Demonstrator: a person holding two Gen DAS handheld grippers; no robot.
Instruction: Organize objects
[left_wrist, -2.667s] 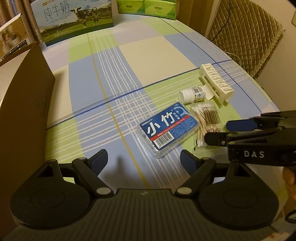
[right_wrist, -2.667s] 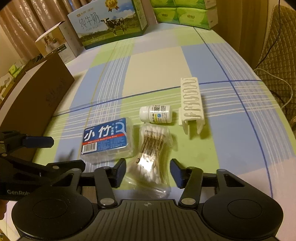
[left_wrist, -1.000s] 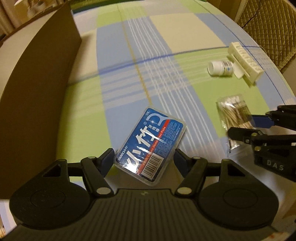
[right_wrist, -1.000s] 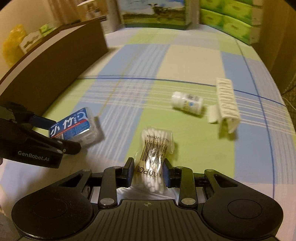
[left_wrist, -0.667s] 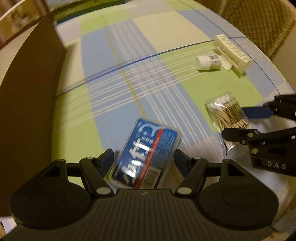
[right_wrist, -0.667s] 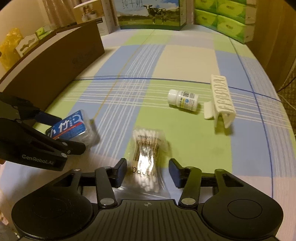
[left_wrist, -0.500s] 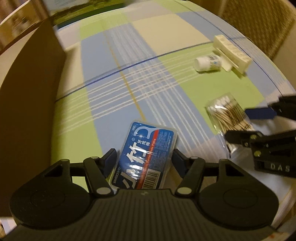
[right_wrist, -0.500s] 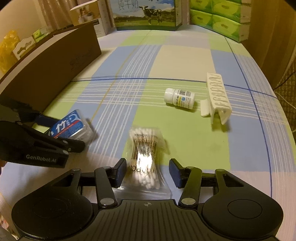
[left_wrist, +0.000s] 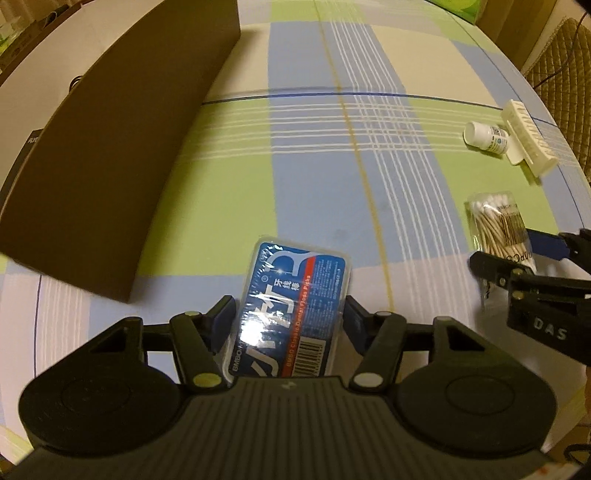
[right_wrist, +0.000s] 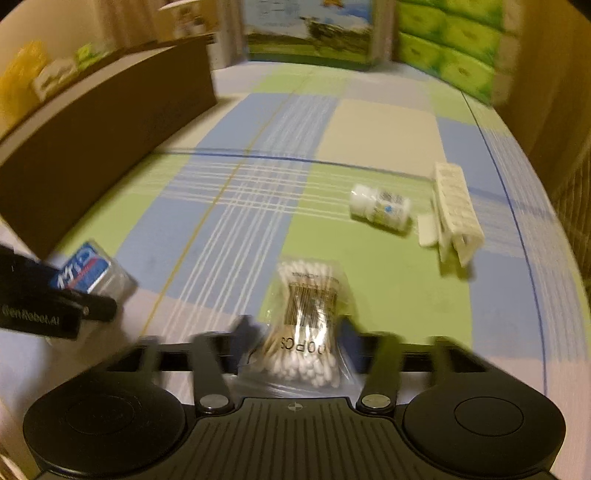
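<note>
— Both packs now sit between closing fingers: left gripper (left_wrist: 290, 317) clamps the floss box (left_wrist: 291, 306) on the surface (left_wrist: 332, 166).
— Right gripper (right_wrist: 291, 332) pinches the swab bag (right_wrist: 308, 317); squeeze gently, lift level toward the brown box (left_wrist: 110, 147).

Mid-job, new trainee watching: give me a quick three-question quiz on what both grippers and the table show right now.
1. True or false: the left gripper has its jaws around the blue floss pick box.
2. What lies between the jaws of the right gripper? A) the white bottle B) the cotton swab bag C) the white rack
3. Fill in: the white bottle lies on its ____ next to the white rack.

Key: 1 true. 2 B, the cotton swab bag. 3 side.
</note>
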